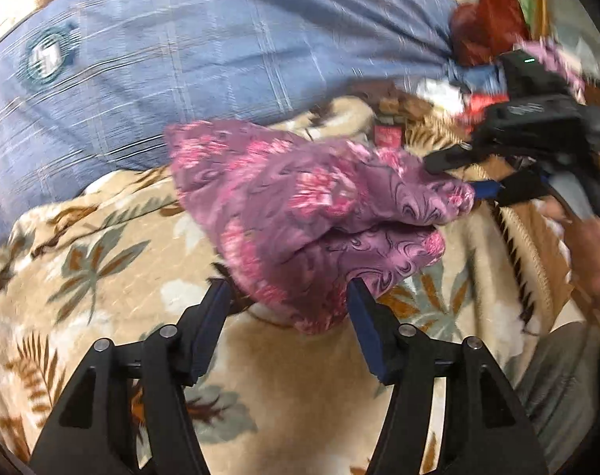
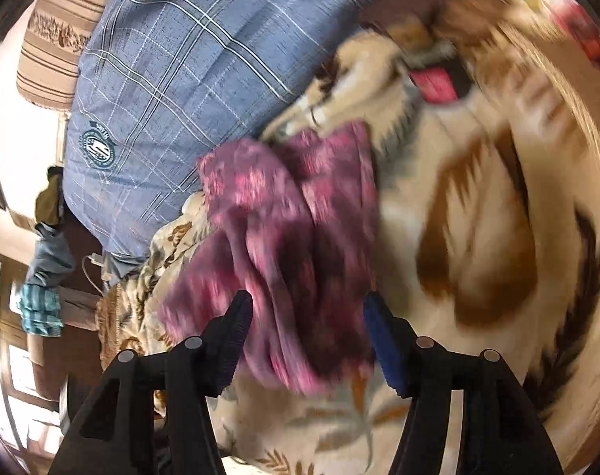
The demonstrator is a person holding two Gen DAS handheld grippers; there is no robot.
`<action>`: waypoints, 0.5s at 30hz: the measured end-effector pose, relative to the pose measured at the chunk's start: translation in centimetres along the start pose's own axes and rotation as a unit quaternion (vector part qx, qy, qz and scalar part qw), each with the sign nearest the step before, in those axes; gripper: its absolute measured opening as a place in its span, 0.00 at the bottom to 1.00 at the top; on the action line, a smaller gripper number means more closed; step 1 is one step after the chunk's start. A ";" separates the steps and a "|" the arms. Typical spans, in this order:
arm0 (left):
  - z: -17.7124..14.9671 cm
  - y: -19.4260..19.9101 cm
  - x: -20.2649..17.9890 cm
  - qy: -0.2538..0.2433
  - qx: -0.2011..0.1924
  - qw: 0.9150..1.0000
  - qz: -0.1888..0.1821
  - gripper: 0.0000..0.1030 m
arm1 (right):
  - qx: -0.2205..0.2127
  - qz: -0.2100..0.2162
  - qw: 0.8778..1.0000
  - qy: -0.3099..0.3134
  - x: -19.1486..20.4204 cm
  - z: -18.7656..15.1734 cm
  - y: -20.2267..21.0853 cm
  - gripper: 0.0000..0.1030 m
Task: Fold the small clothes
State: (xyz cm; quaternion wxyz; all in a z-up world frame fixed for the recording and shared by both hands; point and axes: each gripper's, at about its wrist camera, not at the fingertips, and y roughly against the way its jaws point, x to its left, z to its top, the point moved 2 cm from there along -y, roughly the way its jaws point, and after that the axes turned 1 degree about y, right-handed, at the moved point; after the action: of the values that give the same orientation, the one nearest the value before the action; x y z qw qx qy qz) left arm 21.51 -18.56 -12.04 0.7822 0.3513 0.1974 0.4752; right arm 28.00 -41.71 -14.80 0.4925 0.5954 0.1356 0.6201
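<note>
Item one: purple floral garment (image 1: 311, 213), small, pink blossoms on a mauve ground. It is lying bunched on the leaf-patterned blanket (image 1: 101, 269), just in front of the blue checked quilt (image 1: 161, 67), and is showing blurred in both views.

Item two: my left gripper (image 1: 288, 297). I am holding its jaws wide apart, one finger to each side of the garment's near edge, nothing clamped between the pads.

Item three: my right gripper (image 2: 307, 308). In its own view I am keeping its jaws spread wide with the garment (image 2: 288, 245) lying between and beyond the fingers. From the left wrist view this gripper (image 1: 454, 174) is reaching in from the right, its tips at the garment's far corner; whether the cloth is touching the pads, I cannot tell.

Item four: heap of other clothes (image 1: 486, 27), red and mixed colours, sitting beyond the quilt at the upper right of the left wrist view.

Item five: striped cushion (image 2: 50, 51), brown and cream, showing past the quilt (image 2: 189, 55) in the right wrist view.
</note>
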 end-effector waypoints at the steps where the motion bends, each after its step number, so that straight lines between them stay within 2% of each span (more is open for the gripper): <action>1: 0.4 -0.7 -0.6 -0.010 0.005 1.000 0.009 0.60 | -0.005 0.013 1.000 -0.002 -0.2 -0.8 0.0 0.59; 3: 1.3 -2.2 -1.7 -0.031 0.014 0.999 0.028 0.61 | -0.018 0.010 1.000 0.009 -0.3 -1.2 -0.7 0.59; 5: 1.6 -2.9 -0.9 -0.038 0.011 0.996 0.077 0.61 | -0.021 -0.016 0.999 0.028 0.4 -0.8 -1.9 0.53; 6: 2.0 -3.3 -0.3 -0.034 0.008 0.995 0.089 0.61 | -0.024 -0.016 0.999 0.031 0.5 -0.6 -2.2 0.44; 7: 2.4 -3.7 0.2 -0.025 0.007 0.996 0.085 0.61 | -0.021 -0.010 0.999 0.036 0.9 -0.4 -2.6 0.34; 8: 2.8 -4.0 0.7 -0.016 0.008 0.997 0.080 0.61 | -0.019 -0.010 0.999 0.038 1.2 -0.3 -2.9 0.31; 10: 3.1 -4.1 0.6 -0.016 0.014 0.997 0.074 0.61 | -0.015 -0.034 0.998 0.045 1.3 -0.3 -3.3 0.15; 12: 3.0 -4.3 -0.2 -0.037 0.007 0.995 0.091 0.61 | -0.013 -0.044 0.998 0.043 0.9 -0.2 -3.4 0.13; 14: 2.6 -4.3 -0.2 -0.040 0.012 0.996 0.084 0.38 | -0.013 -0.036 0.998 0.040 0.8 -0.2 -3.2 0.04; 15: 2.4 -3.7 0.4 -0.023 0.013 0.997 0.071 0.26 | -0.017 -0.029 0.999 0.037 0.6 -0.2 -2.7 0.04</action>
State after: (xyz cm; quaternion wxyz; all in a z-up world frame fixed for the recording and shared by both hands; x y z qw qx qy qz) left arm 25.50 -20.18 -13.16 0.7460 0.3856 0.1599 0.5190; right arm 29.14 -39.85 -16.48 0.5150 0.5597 0.1606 0.6292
